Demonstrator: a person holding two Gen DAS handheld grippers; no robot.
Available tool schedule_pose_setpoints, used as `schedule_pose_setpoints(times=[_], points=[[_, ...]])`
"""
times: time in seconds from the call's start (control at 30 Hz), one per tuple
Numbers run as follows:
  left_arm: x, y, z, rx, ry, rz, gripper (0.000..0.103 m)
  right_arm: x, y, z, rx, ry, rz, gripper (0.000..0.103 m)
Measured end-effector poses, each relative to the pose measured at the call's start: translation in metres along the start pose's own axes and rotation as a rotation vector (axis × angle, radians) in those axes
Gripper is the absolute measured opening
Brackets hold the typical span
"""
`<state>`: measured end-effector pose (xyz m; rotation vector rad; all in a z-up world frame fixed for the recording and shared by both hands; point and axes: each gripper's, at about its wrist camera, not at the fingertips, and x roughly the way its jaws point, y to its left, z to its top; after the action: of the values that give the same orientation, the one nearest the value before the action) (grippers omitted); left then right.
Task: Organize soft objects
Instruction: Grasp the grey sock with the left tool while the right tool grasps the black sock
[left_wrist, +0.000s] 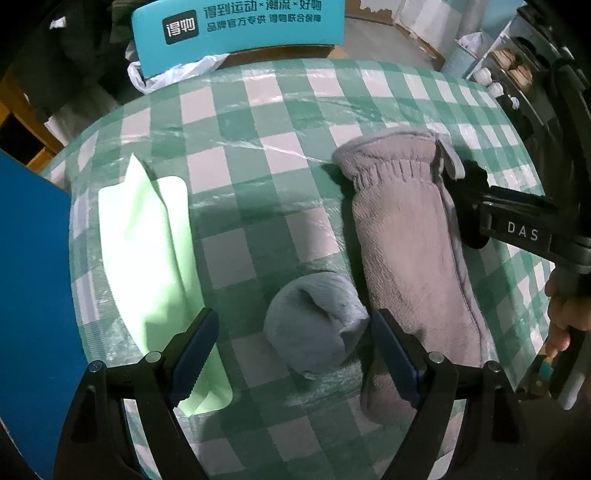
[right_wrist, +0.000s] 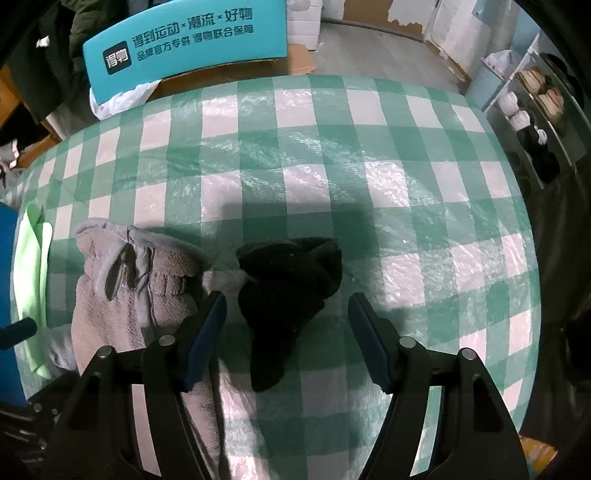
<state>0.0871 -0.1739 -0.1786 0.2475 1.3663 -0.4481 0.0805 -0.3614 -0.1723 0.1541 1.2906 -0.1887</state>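
Observation:
A rolled blue-grey sock (left_wrist: 316, 325) lies on the green checked tablecloth (left_wrist: 258, 122), between the fingers of my open left gripper (left_wrist: 293, 347). A grey fleece glove (left_wrist: 410, 251) lies to its right, cuff away from me. A pale green folded cloth (left_wrist: 147, 266) lies to the left. In the right wrist view, a black fleece glove (right_wrist: 288, 295) lies crumpled between the fingers of my open right gripper (right_wrist: 288, 332). The grey glove (right_wrist: 136, 288) lies just left of it, and the green cloth (right_wrist: 33, 277) shows at the far left.
A teal sign with Chinese text (left_wrist: 240, 26) stands behind the table's far edge, beside white plastic wrap (left_wrist: 173, 72). A blue panel (left_wrist: 33, 295) stands at the left. Shelves with small items (right_wrist: 535, 107) are at the right.

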Motion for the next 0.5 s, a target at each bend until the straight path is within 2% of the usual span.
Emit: schedule_pose_setpoints(times=[0.13,0.23,0.3,0.4,0.43,0.5], points=[[0.004,-0.001,-0.002,0.005,-0.002,0.000,0.086,0.003,0.003,-0.002,-0.026,0.014,0.001,0.046],[0.004,0.000,-0.003,0.006,-0.010,-0.004,0.086,0.002,0.007,-0.004,-0.046,0.011,-0.003,0.043],[0.004,0.000,-0.003,0.013,-0.014,-0.005,0.082,0.002,0.009,-0.006,-0.056,0.011,-0.006,0.042],[0.006,-0.002,-0.008,0.036,-0.005,-0.018,0.065,-0.001,0.010,-0.007,-0.056,0.005,-0.001,0.041],[0.008,-0.003,-0.009,0.045,0.001,-0.020,0.057,-0.002,0.010,-0.007,-0.056,0.001,-0.002,0.041],[0.009,-0.005,-0.010,0.060,0.002,-0.009,0.053,-0.006,0.011,-0.007,-0.056,-0.003,-0.001,0.041]])
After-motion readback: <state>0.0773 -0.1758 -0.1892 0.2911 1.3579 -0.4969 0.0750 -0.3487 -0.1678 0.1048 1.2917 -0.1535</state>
